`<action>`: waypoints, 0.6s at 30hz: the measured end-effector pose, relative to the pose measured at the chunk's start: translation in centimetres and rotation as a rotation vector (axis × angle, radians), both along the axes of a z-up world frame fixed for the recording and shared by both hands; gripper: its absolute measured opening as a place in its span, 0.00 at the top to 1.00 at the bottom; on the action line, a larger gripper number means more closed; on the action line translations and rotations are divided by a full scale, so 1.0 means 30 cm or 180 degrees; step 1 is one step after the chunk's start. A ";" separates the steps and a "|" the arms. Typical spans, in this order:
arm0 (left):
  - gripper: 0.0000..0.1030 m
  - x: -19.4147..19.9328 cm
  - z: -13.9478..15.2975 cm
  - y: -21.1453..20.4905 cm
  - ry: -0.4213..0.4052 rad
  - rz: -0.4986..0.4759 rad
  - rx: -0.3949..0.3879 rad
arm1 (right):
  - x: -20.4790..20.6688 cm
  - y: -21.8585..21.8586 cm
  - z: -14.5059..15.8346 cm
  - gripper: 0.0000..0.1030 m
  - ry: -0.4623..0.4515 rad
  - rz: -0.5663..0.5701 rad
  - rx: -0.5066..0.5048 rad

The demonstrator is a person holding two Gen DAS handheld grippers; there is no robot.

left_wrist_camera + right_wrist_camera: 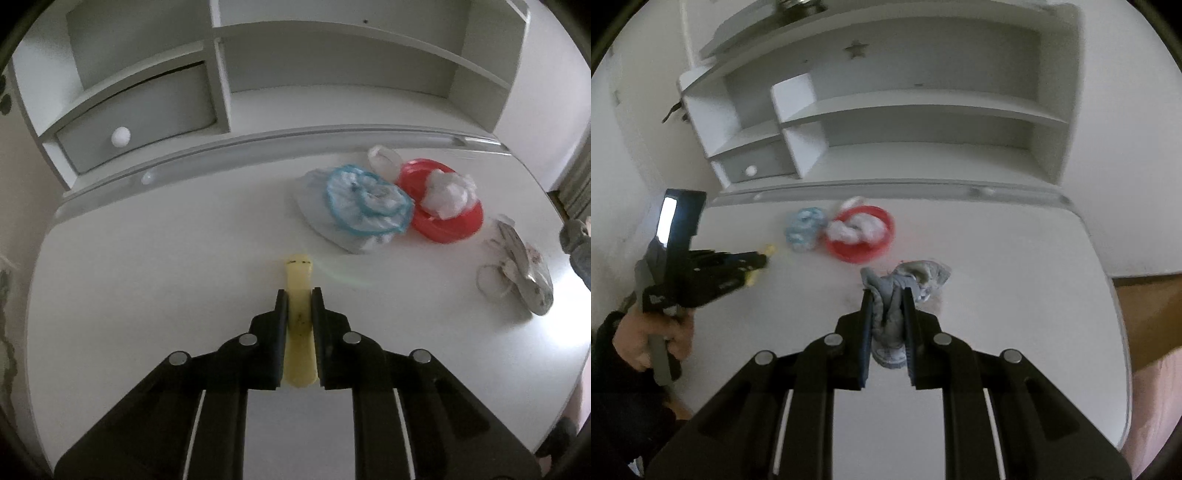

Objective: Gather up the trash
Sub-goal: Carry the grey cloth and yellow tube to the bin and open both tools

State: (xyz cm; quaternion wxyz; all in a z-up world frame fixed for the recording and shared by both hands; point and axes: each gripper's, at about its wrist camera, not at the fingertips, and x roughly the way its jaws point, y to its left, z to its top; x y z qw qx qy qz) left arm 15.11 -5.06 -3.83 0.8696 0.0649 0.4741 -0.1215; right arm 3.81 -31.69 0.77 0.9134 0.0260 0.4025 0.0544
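Left wrist view: left gripper [299, 295] jaws clamped on yellow peel [300, 314] above white surface [166, 258]; red bowl [443, 218] far right.
Right wrist view: right gripper [887, 295] jaws pinching grey crumpled rag [897, 295], near the bowl.

white desk [147, 258] with rounded corners, shelf hutch [221, 92] along its back edge. toward the back right: red plastic bowl [461, 225] holding crumpled white tissue [448, 194], a blue-rimmed clear plastic cover [365, 201] touching the bowl's left side, on a flat grey bag [314, 206]. white plastic piece [384, 157] just behind them. near the right edge, a crumpled face mask [517, 269].
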 end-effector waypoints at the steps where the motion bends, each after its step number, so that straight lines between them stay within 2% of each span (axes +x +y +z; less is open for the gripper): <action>1: 0.88 -0.013 0.007 -0.012 -0.0042 -0.0028 0.0021 | -0.023 -0.026 -0.004 0.85 -0.0001 -0.0061 0.0018; 6: 0.88 -0.089 0.089 -0.109 -0.0191 -0.0230 -0.0144 | -0.186 -0.230 -0.037 0.85 -0.0015 -0.0606 0.0137; 8: 0.88 -0.148 0.154 -0.200 -0.0320 -0.0469 -0.0233 | -0.254 -0.314 -0.051 0.85 -0.0039 -0.0859 0.0176; 10: 0.88 -0.222 0.222 -0.324 -0.0446 -0.0807 -0.0358 | -0.346 -0.428 -0.068 0.85 -0.0067 -0.1204 0.0217; 13: 0.88 -0.316 0.276 -0.525 -0.0487 -0.1341 -0.0520 | -0.486 -0.591 -0.110 0.85 -0.0065 -0.1714 0.0265; 15: 0.88 -0.396 0.284 -0.710 -0.0445 -0.1815 -0.0619 | -0.586 -0.698 -0.155 0.85 -0.0020 -0.2078 0.0317; 18: 0.88 -0.503 0.260 -0.931 -0.0347 -0.2366 -0.0703 | -0.722 -0.822 -0.229 0.85 0.0090 -0.2543 0.0337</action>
